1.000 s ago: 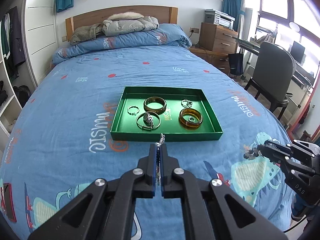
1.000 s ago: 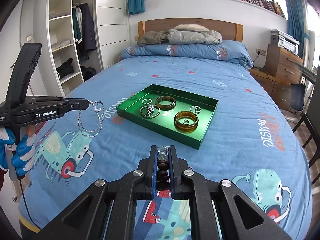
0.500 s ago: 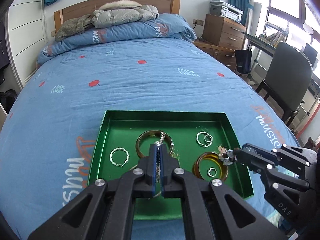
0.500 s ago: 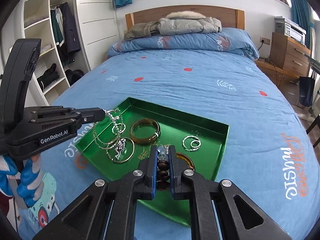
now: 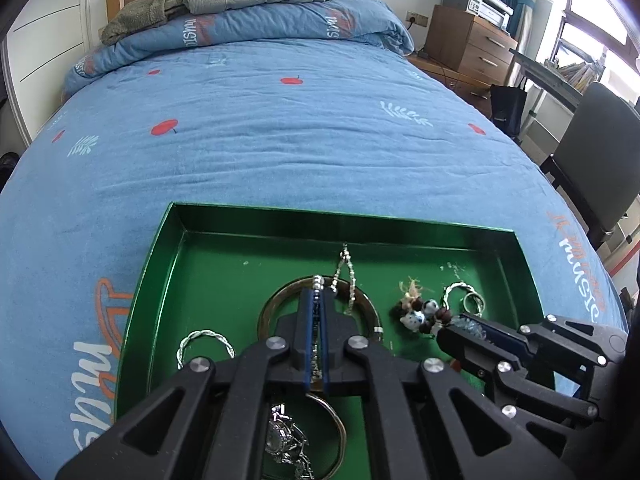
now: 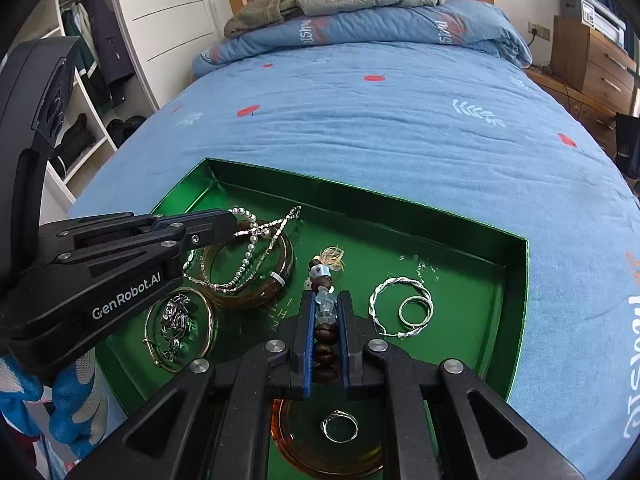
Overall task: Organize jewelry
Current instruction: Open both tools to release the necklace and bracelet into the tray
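A shallow green tray [image 5: 168, 248] [image 6: 516, 280] lies on the blue bed. My left gripper [image 5: 316, 292] [image 6: 230, 220] is shut on a silver chain necklace [image 5: 348, 276] [image 6: 248, 256], whose loops drape over a brown bangle [image 6: 276, 280] in the tray. My right gripper [image 6: 326, 300] [image 5: 448, 328] is shut on a brown bead bracelet [image 6: 322, 276] [image 5: 420, 314] with pale blue beads and a tassel, low over the tray's middle. Whether the beads touch the floor I cannot tell.
The tray also holds twisted silver hoops [image 6: 396, 284], a thin gold bangle with a silver piece [image 6: 176, 320], and an amber bangle [image 6: 300, 452] around a ring. A folded quilt [image 5: 260, 20] lies at the headboard. A chair [image 5: 592, 152] and drawers [image 5: 468, 40] stand right.
Both grippers moved forward and down from the foot of the bed to over the tray. The necklace and the bead bracelet now hang inside the tray.
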### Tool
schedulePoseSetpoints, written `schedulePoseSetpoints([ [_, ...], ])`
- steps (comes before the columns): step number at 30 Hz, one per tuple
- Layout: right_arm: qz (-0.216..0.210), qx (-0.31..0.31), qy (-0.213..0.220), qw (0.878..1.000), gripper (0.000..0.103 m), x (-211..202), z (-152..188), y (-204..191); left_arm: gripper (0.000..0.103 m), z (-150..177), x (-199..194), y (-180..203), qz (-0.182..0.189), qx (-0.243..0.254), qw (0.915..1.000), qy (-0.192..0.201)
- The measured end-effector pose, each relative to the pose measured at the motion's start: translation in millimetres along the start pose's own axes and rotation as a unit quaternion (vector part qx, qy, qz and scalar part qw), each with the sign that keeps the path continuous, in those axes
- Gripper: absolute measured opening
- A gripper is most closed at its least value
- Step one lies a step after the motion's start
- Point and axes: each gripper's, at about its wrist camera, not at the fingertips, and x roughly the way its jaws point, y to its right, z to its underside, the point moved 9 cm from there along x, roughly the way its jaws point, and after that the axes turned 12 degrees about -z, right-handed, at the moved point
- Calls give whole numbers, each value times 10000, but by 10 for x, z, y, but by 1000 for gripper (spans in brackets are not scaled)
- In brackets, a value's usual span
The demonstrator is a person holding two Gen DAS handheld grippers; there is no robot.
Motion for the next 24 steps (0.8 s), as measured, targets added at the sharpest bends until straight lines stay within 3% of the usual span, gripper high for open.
schedulePoseSetpoints([
  [5, 23, 49, -94, 9999, 13, 2, 14, 16, 4, 70, 56, -31, 23, -43, 9999, -134],
  [6, 18, 59, -100, 9999, 15, 1, 14, 18, 4, 77, 49, -30, 25, -34, 9999, -138],
  [8, 22, 93, -131, 9999, 31, 2, 27, 23, 4, 76, 36, -37, 31, -37, 9999, -143],
  [15, 35, 183, -23, 9998, 34, -179, 64, 34, 20, 57, -197, -119, 112, -200, 9997, -35],
  [19, 43, 181, 118, 9998, 36, -396, 69, -4, 23, 98, -433, -209, -6, -242, 9997, 83],
  [21, 51, 160, 193, 9997, 37, -525, 102, -45, 31, 142, -575, -260, -84, -254, 9995, 159],
  [24, 73, 132, 261, 9995, 37, -704, 175, -109, 35, 236, -818, -343, -231, -268, 9990, 290],
])
